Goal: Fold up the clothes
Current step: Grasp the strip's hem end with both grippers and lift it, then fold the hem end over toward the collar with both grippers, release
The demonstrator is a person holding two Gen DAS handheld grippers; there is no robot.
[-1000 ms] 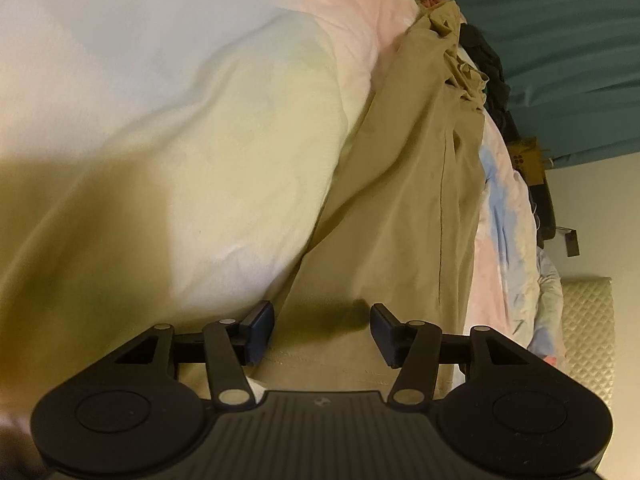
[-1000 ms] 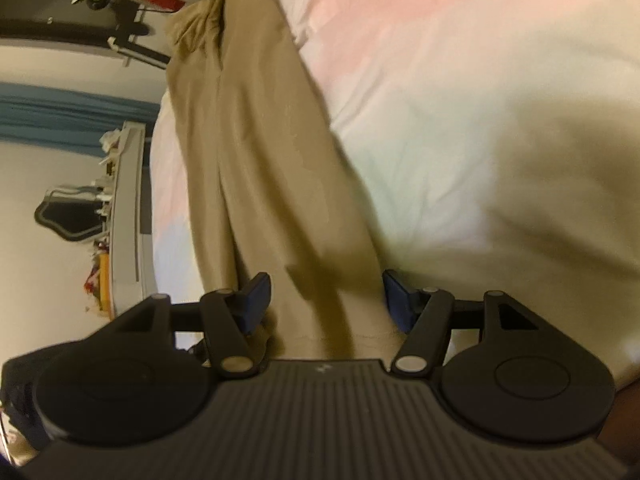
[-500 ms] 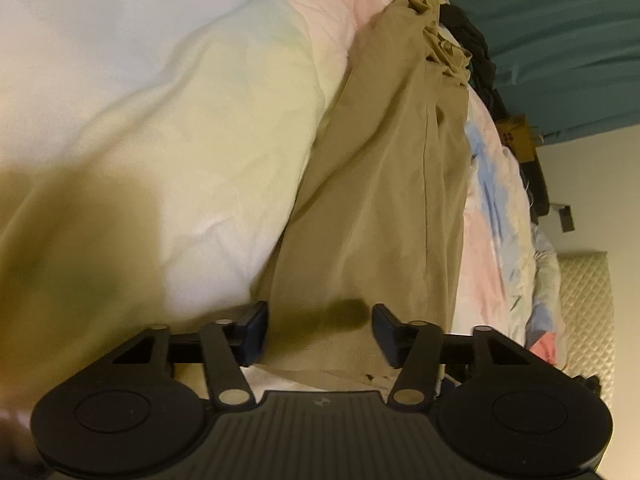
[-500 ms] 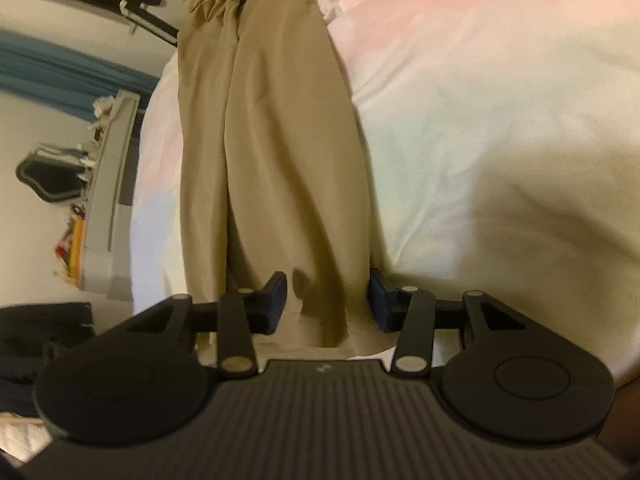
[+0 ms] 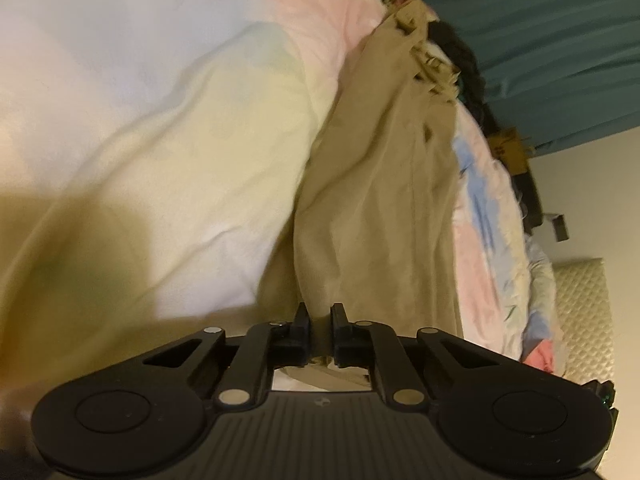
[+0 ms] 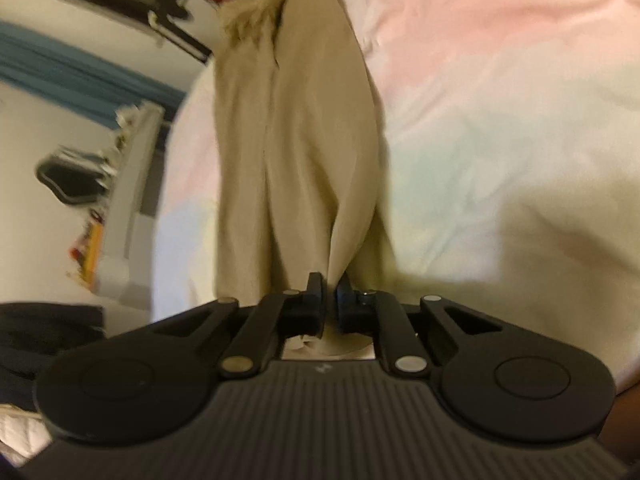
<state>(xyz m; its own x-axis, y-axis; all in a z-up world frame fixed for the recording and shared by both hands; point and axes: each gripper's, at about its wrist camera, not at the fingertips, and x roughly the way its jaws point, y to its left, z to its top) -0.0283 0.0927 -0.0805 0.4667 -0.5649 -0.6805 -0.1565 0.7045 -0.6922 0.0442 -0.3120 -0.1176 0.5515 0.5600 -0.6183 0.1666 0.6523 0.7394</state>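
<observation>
Both clamped narrow on the near hem of the tan trousers [image 5: 380, 200]: left gripper [image 5: 320, 316] at one corner, right gripper [image 6: 329, 288] at the other. Stretched lengthwise along the pastel duvet [image 6: 500, 120], far end bunched (likely the waistband). Gripped at both corners presumably to carry the hem over in one even fold.

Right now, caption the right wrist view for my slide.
Right hand-held gripper pinches the near edge of a long tan fabric garment lying on pastel bedding.
</observation>
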